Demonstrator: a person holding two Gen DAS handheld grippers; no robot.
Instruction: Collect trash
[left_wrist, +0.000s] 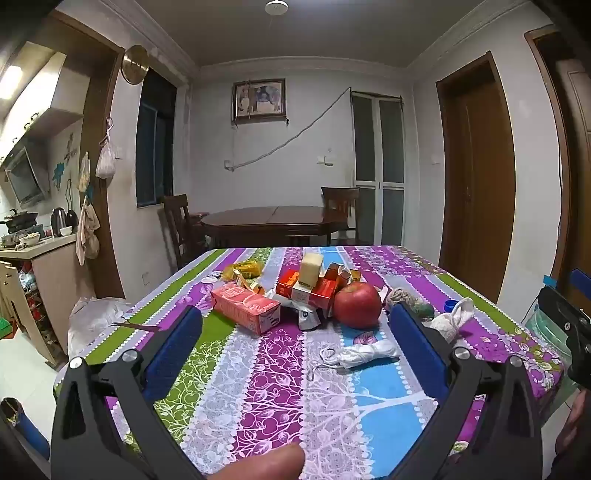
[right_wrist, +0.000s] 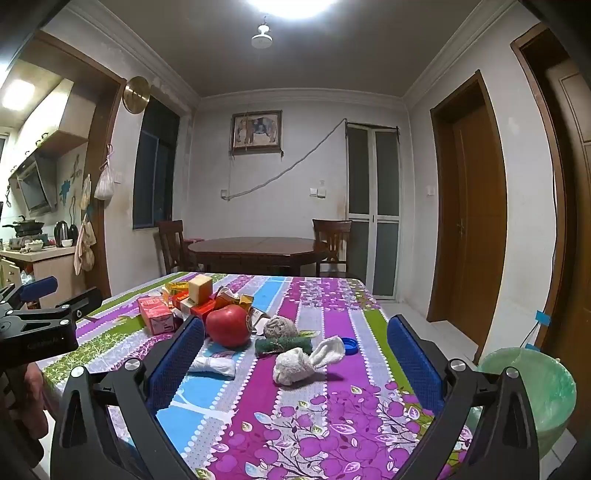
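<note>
Left gripper (left_wrist: 295, 325): jaws apart, empty, above near table edge. Right gripper (right_wrist: 295, 332): jaws apart, empty.

Landmark: red apple (left_wrist: 357, 305).
- Pink carton (left_wrist: 245, 308): left of apple.
- Red boxes (left_wrist: 308, 291): behind apple.
- White string bundle (left_wrist: 365, 352): in front of apple.
- Blue bottle cap (right_wrist: 349, 346): right of apple.
- Lined bin (right_wrist: 535, 391): floor, far right of apple.

Risk: apple likely not trash; wide jaws closing on carton could nudge apple rolling.

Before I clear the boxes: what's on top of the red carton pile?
A pale yellow block sits on the red cartons. What lies beneath the cartons is hidden.
</note>
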